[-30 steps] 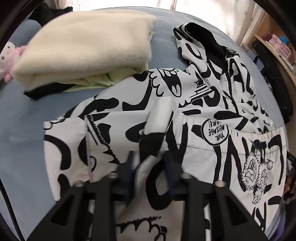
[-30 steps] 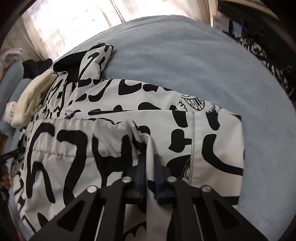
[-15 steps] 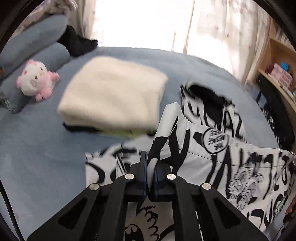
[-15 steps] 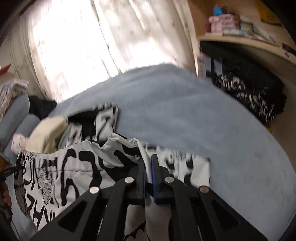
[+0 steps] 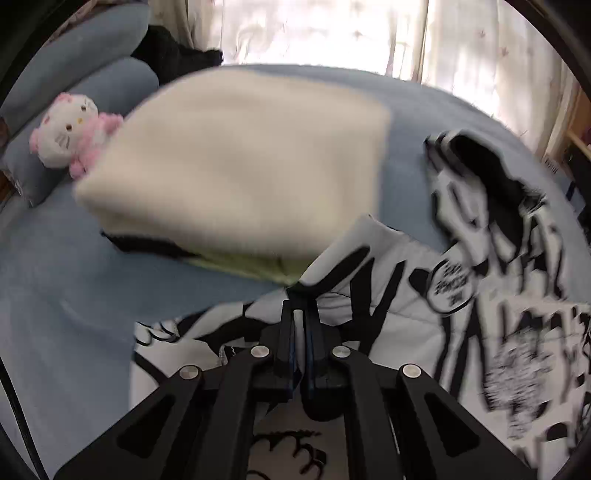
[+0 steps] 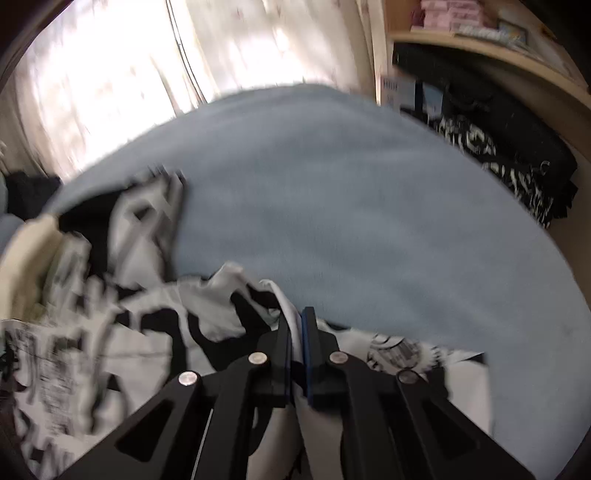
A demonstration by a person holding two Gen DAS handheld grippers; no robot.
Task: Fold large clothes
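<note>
- The left gripper (image 5: 300, 314) sits at 6 o'clock in the left wrist view, its jaws clenched on a raised fold of the black-and-white printed garment (image 5: 388, 295).
- The right gripper (image 6: 295, 321) sits at 6 o'clock in the right wrist view, likewise pinched tight on a bunched white edge of the same garment (image 6: 110, 350).
- The garment lies spread on the blue bedcover (image 5: 55, 277), filling the left wrist view from 6 to 3 o'clock; a round printed badge (image 5: 451, 285) shows at about 3 o'clock.
- Just beyond the left gripper's tips, a folded cream blanket (image 5: 236, 166) rests on a pale green layer (image 5: 251, 266) and a black one; its near corner touches or overlaps the lifted fold, and it blocks the way towards 11 o'clock.
- The garment's black-lined hood (image 5: 480, 158) lies at 2 o'clock, blurred.
- A pink-and-white plush toy (image 5: 70, 133) leans on a blue pillow (image 5: 110, 88) at 10 o'clock, beside the blanket.
- A dark heap of clothing (image 5: 173, 55) lies at 11 o'clock near the curtains (image 5: 314, 29).
- In the right wrist view, bare bedcover (image 6: 351, 203) stretches from centre to 3 o'clock.
- A wooden shelf (image 6: 498, 48) with dark patterned fabric (image 6: 517, 173) below it stands at 2 o'clock, well apart from the garment.
</note>
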